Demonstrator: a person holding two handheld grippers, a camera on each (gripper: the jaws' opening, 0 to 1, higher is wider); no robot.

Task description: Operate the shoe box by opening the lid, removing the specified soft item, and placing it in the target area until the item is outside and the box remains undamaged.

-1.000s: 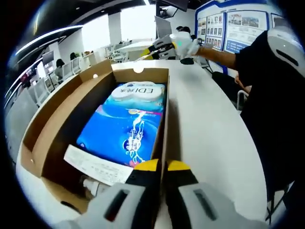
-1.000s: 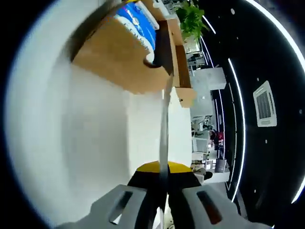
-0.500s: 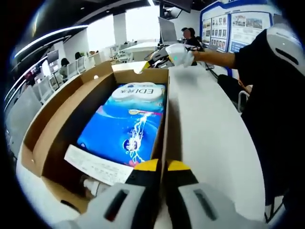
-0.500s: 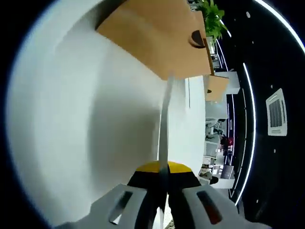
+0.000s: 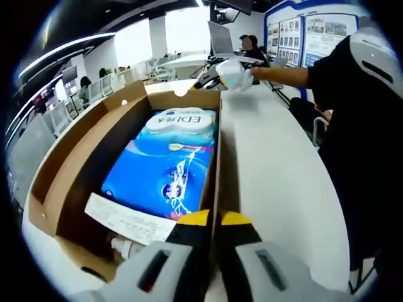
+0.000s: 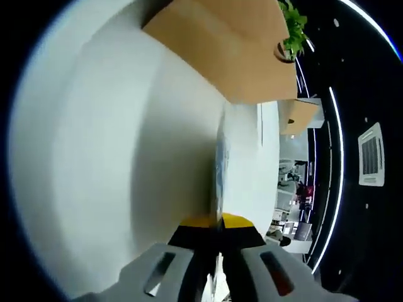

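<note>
The brown shoe box (image 5: 69,170) lies open on the white table (image 5: 271,163). Inside it are a blue soft tissue pack (image 5: 170,157) and a white paper slip (image 5: 126,217) at the near end. My left gripper (image 5: 214,219) is shut on the near end of the box's right wall. At the far right corner of the box, a person's outstretched arm holds my right gripper (image 5: 220,70). In the right gripper view, the right gripper (image 6: 217,221) is shut on a thin pale sheet (image 6: 220,163) seen edge-on. The box's outer wall (image 6: 220,44) is above it.
A person in dark clothes (image 5: 352,126) stands along the table's right side. Office desks and chairs (image 5: 94,88) lie beyond the box, with wall posters (image 5: 302,31) at the back. A green plant (image 6: 293,25) stands behind the box.
The right gripper view has swung, so the tissue pack has left it and the box's outer wall now fills the top. In the left gripper view, the right gripper has shifted slightly by the far corner.
</note>
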